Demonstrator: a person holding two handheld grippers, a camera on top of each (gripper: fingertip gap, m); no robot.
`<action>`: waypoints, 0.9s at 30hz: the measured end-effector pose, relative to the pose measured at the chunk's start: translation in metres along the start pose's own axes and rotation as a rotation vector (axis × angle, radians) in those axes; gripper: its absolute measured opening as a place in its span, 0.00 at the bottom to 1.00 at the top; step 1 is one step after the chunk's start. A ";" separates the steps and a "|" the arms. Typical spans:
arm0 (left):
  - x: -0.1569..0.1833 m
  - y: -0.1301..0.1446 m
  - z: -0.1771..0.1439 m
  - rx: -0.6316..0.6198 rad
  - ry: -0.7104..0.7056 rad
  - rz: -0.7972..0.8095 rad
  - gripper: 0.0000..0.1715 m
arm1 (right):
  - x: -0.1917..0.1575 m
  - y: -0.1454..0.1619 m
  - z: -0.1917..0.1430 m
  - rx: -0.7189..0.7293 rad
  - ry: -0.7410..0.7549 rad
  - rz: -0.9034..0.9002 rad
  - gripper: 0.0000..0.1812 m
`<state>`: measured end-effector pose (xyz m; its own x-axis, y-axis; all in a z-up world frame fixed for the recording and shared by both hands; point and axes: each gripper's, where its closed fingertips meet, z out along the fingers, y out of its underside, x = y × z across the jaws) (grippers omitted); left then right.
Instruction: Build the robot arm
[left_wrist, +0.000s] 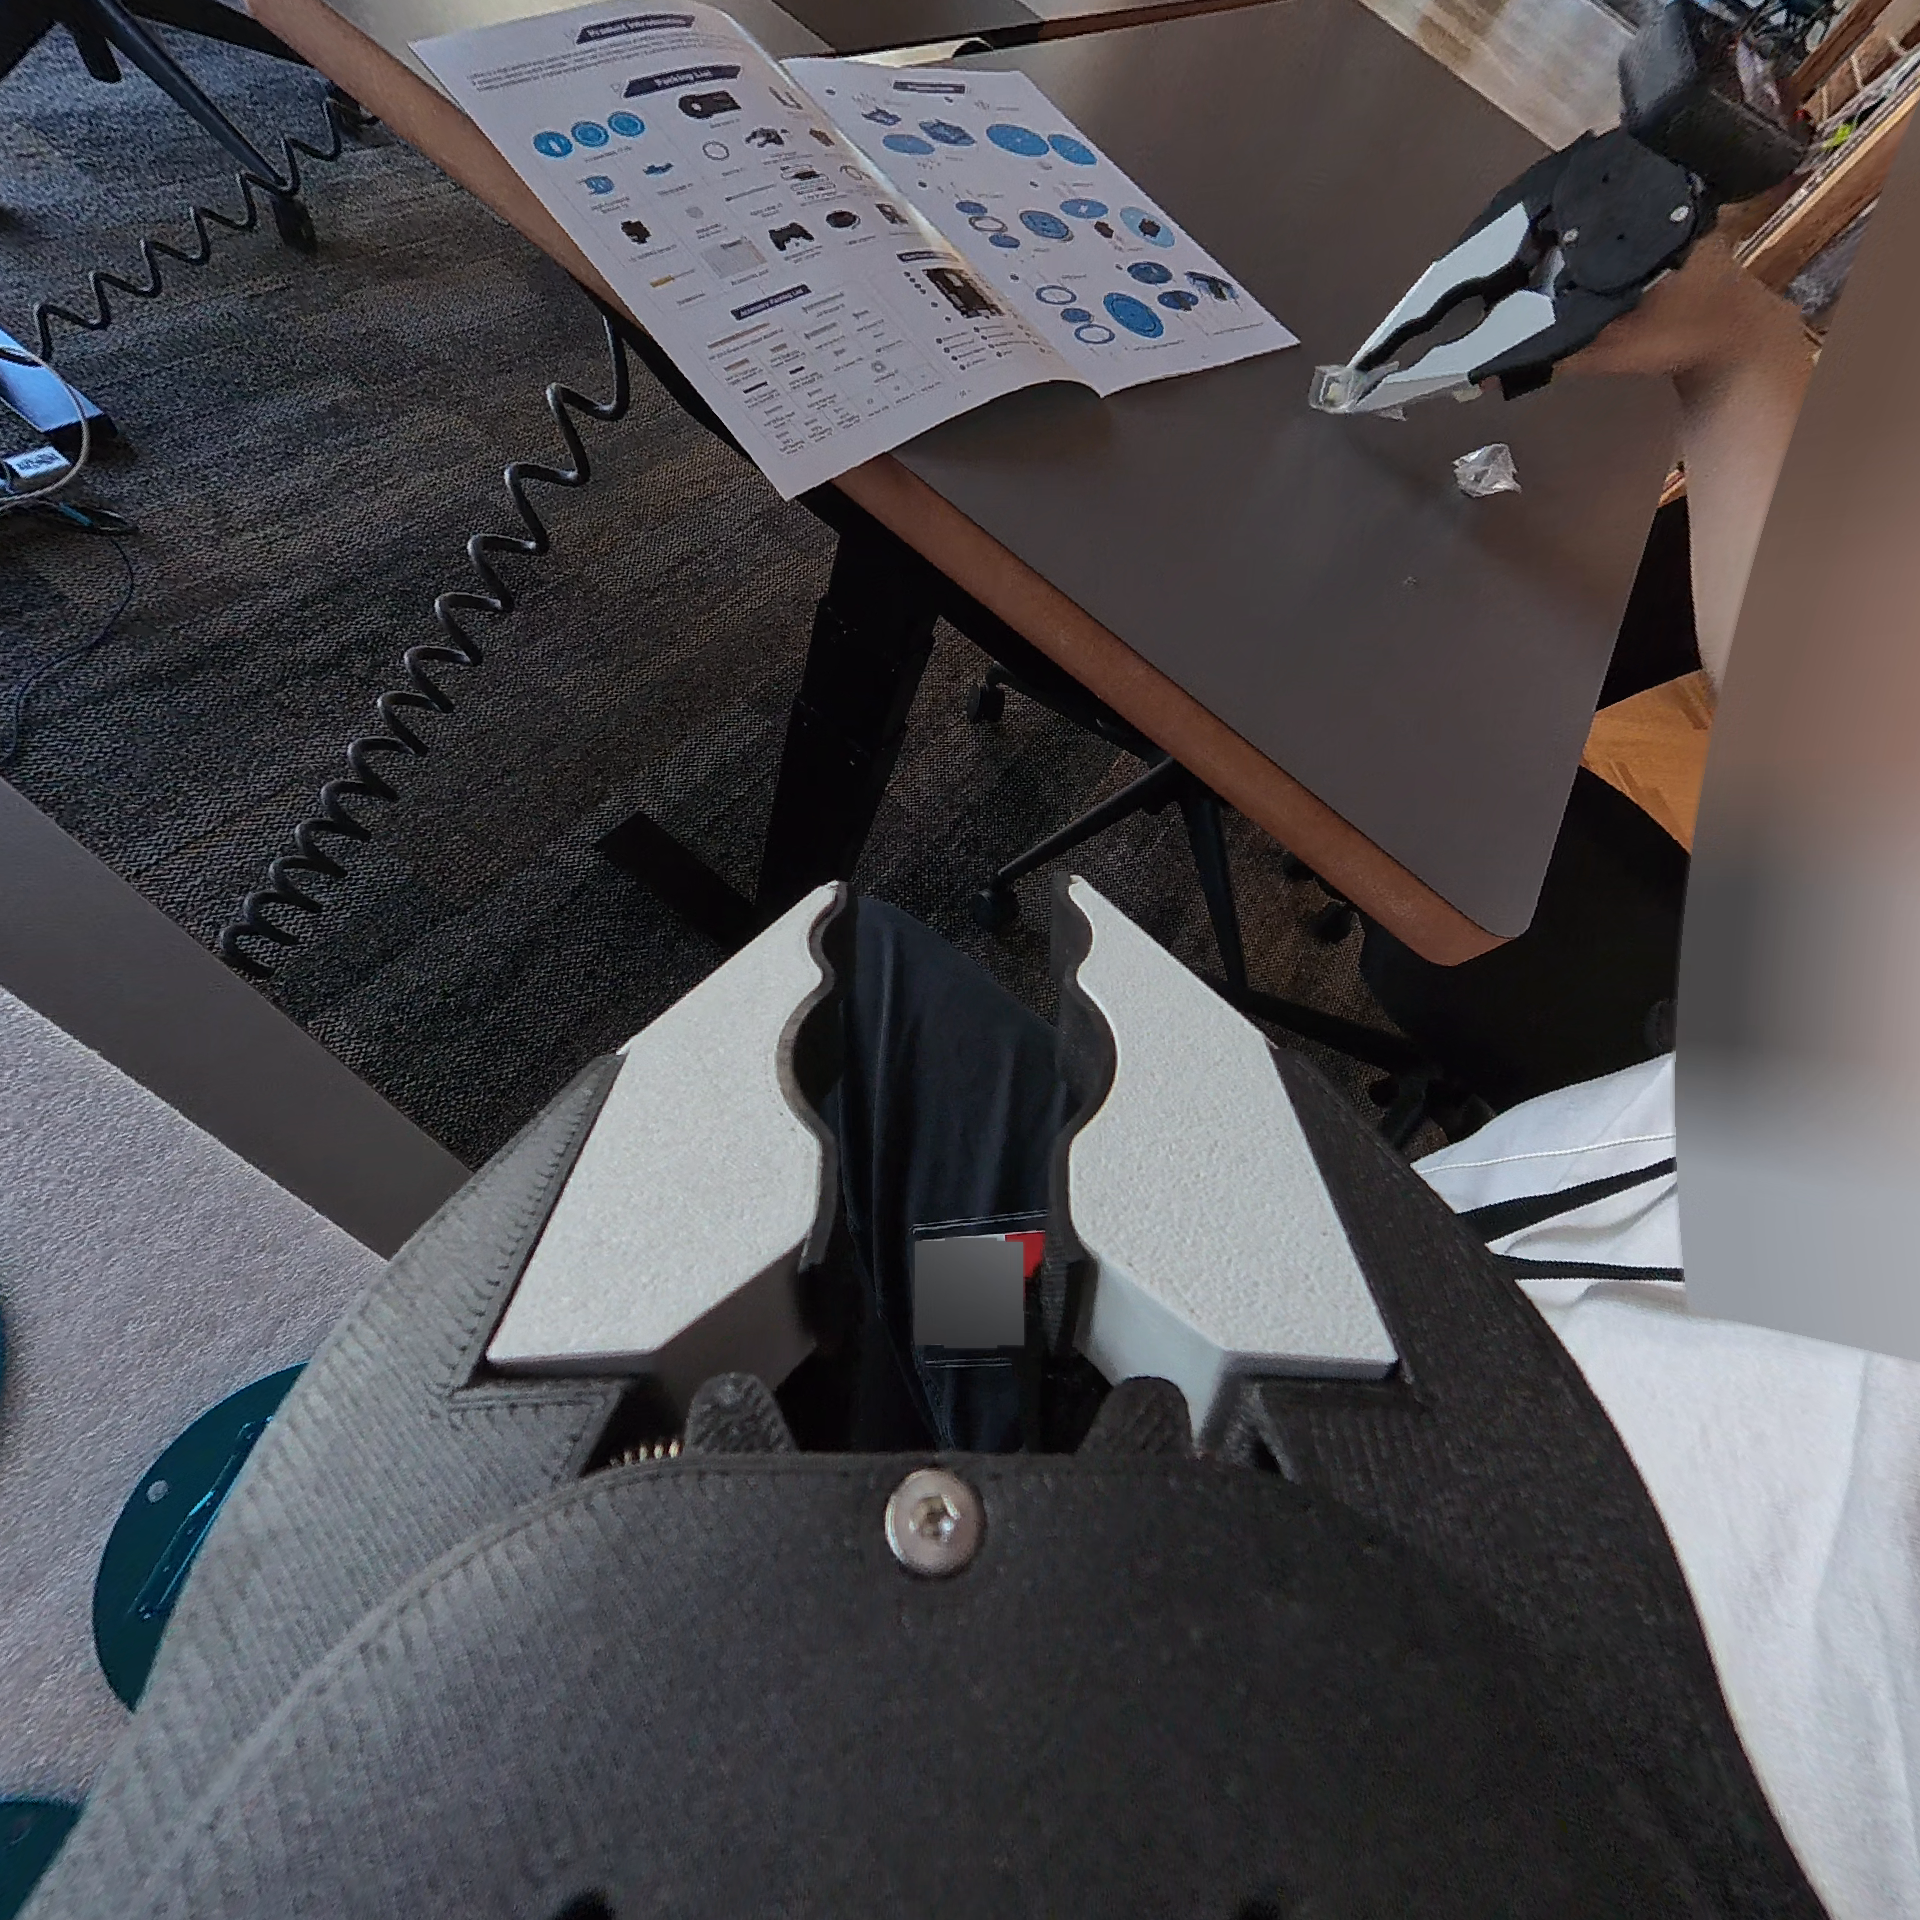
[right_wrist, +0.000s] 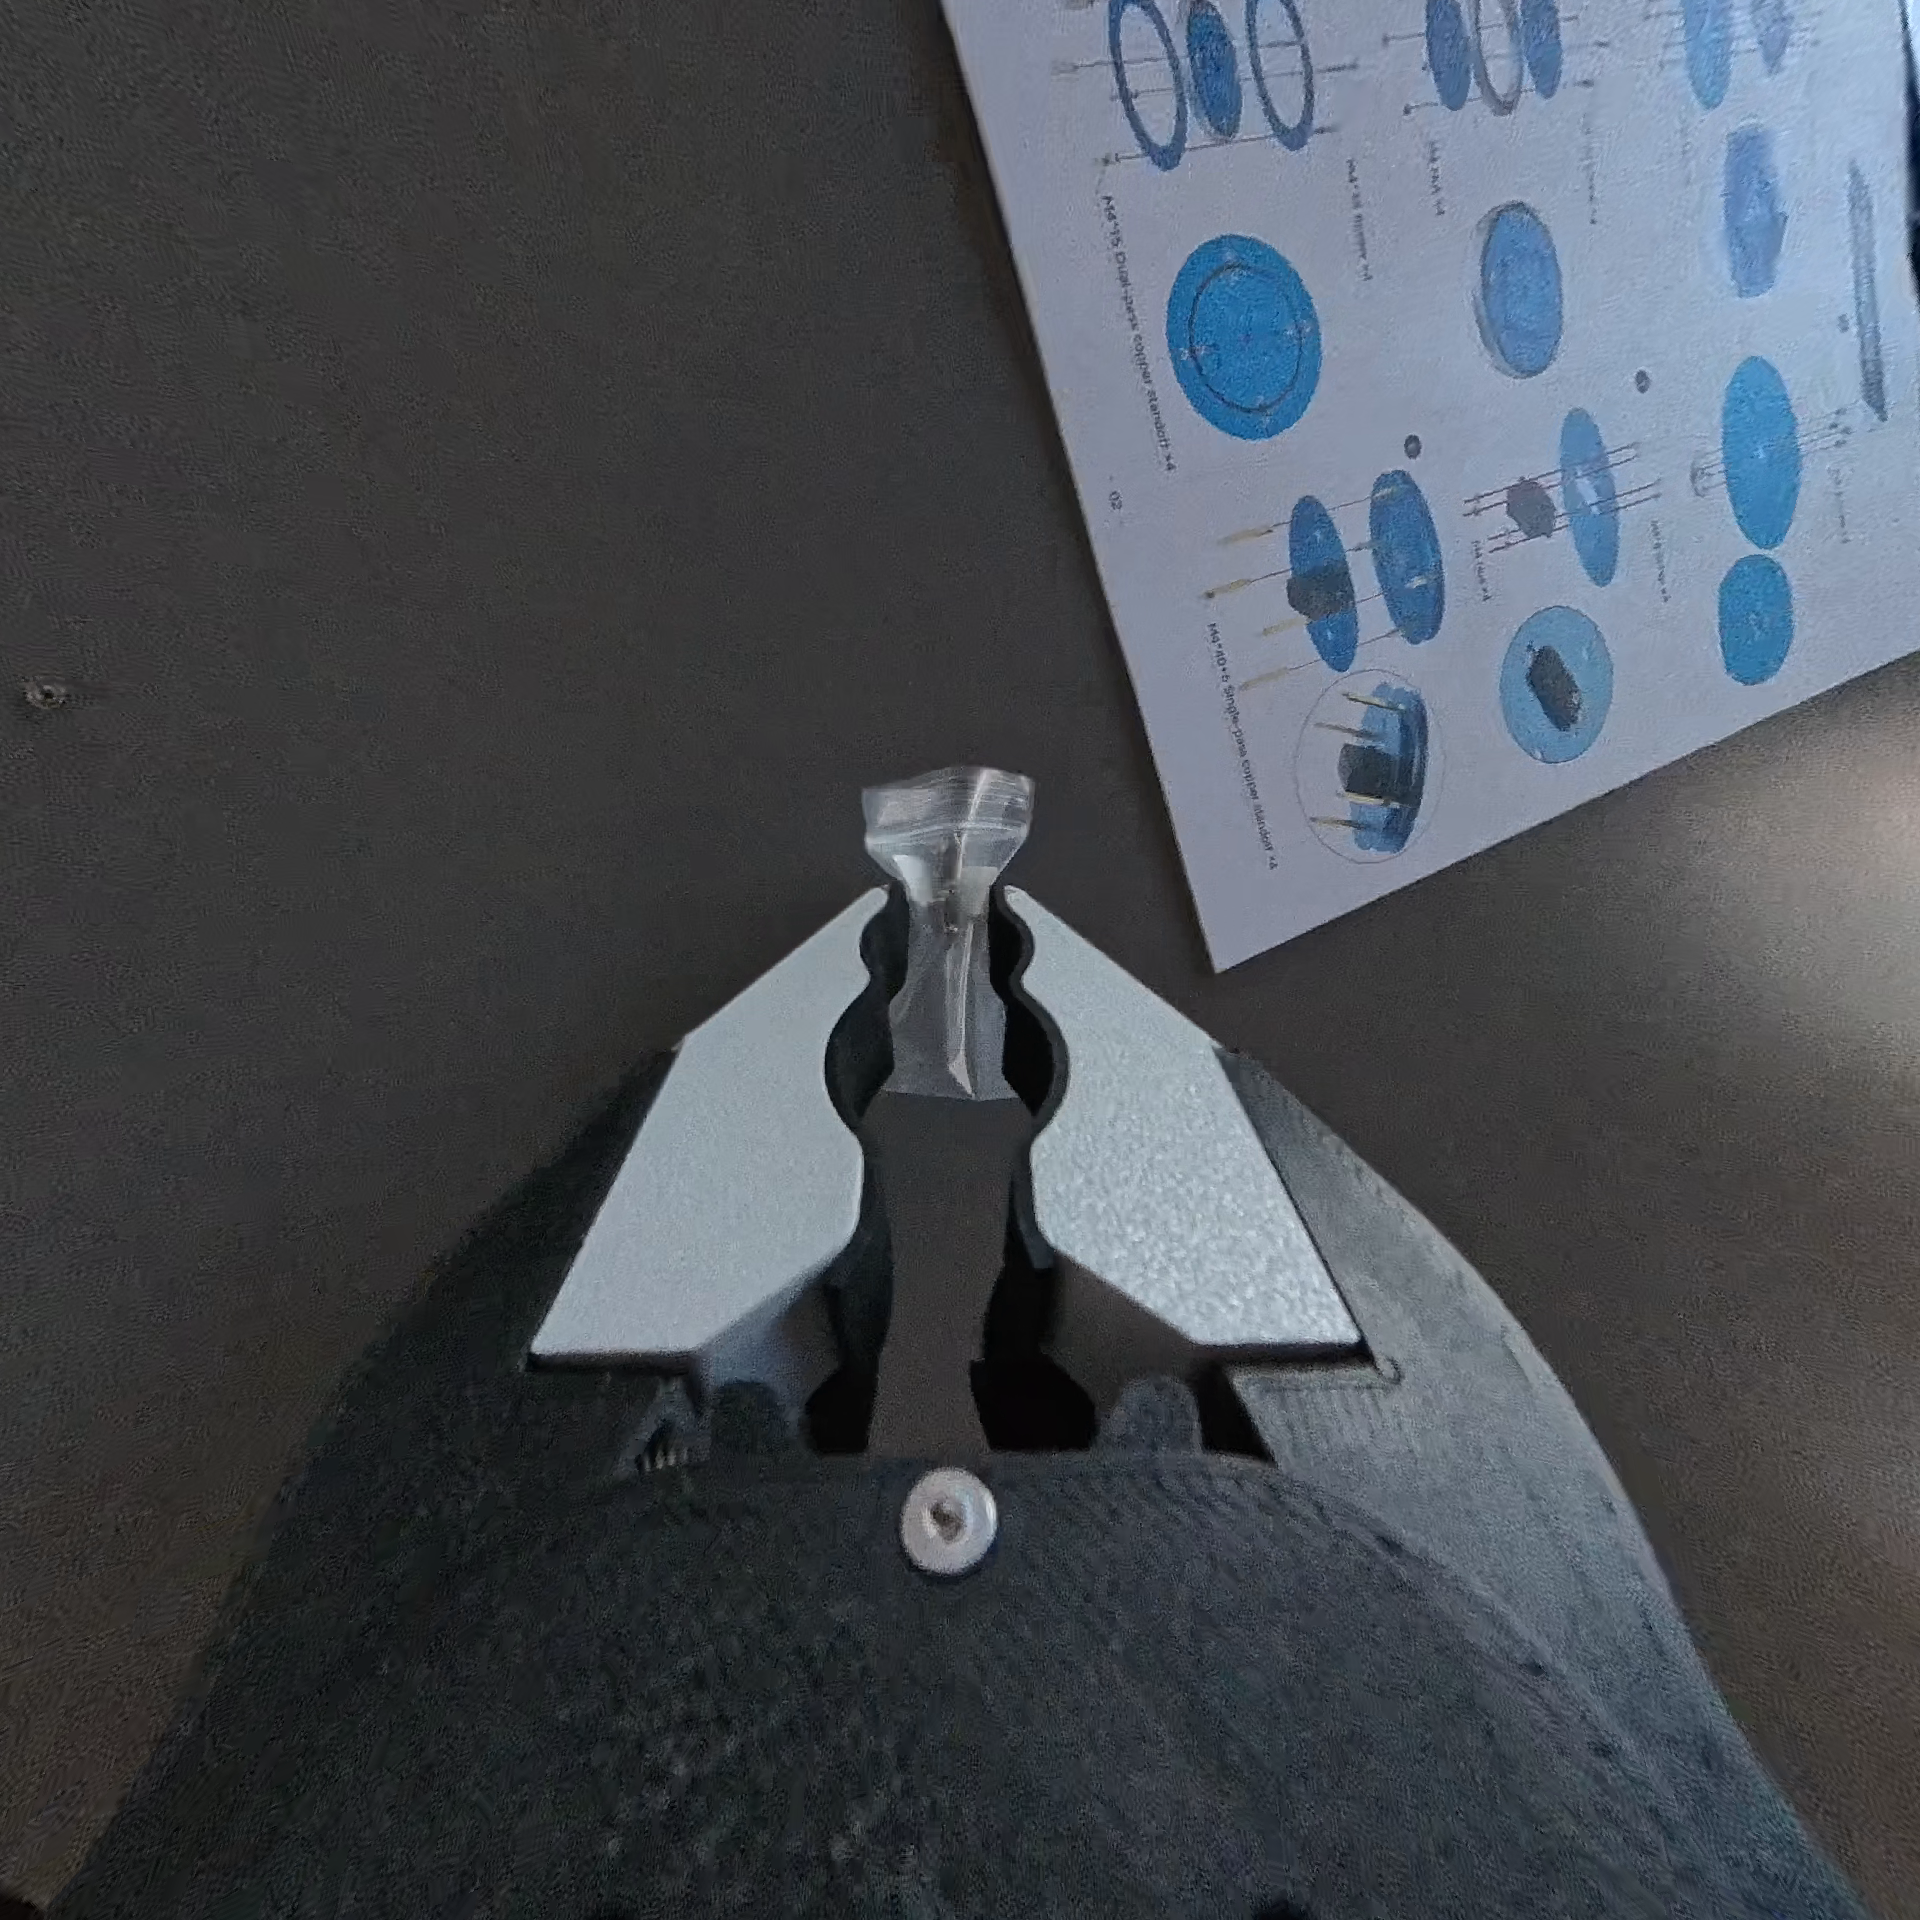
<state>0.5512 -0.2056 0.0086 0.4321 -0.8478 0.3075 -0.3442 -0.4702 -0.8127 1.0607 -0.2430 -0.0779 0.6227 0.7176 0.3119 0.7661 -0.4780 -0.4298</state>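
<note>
My right gripper (right_wrist: 945, 896) is shut on a small clear plastic bag (right_wrist: 943, 831), pinched between its white fingers just above the dark grey table (right_wrist: 416, 416). The left wrist view shows that gripper (left_wrist: 1351, 387) over the table with the bag (left_wrist: 1333, 391) at its tips. A second small crumpled clear bag (left_wrist: 1486, 471) lies on the table near it. My left gripper (left_wrist: 951, 899) is open and empty, held off the table above the person's lap, with dark clothing between its fingers.
An open printed instruction booklet (left_wrist: 852, 229) with blue diagrams lies on the table, partly over its edge; it also shows in the right wrist view (right_wrist: 1507, 416). A coiled black cable (left_wrist: 436, 665) hangs over the carpet. Office chair bases (left_wrist: 1143, 831) stand under the table. A teal disc (left_wrist: 177, 1517) lies lower left. The tips of one gripper are about 55 centimetres away from the tips of the other.
</note>
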 end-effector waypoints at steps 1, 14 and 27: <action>0.000 0.000 0.000 0.001 0.000 0.000 0.21 | -0.005 0.000 0.002 -0.020 -0.030 0.019 0.08; -0.002 0.001 -0.006 0.014 -0.012 -0.005 0.21 | -0.003 -0.002 0.002 -0.055 0.031 -0.078 0.06; 0.000 0.001 -0.005 0.010 -0.005 -0.005 0.21 | -0.005 0.000 0.001 -0.073 0.012 -0.042 0.05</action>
<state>0.5470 -0.2070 0.0104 0.4380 -0.8442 0.3089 -0.3333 -0.4716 -0.8164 1.0574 -0.2459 -0.0796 0.5910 0.7320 0.3390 0.8011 -0.4834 -0.3529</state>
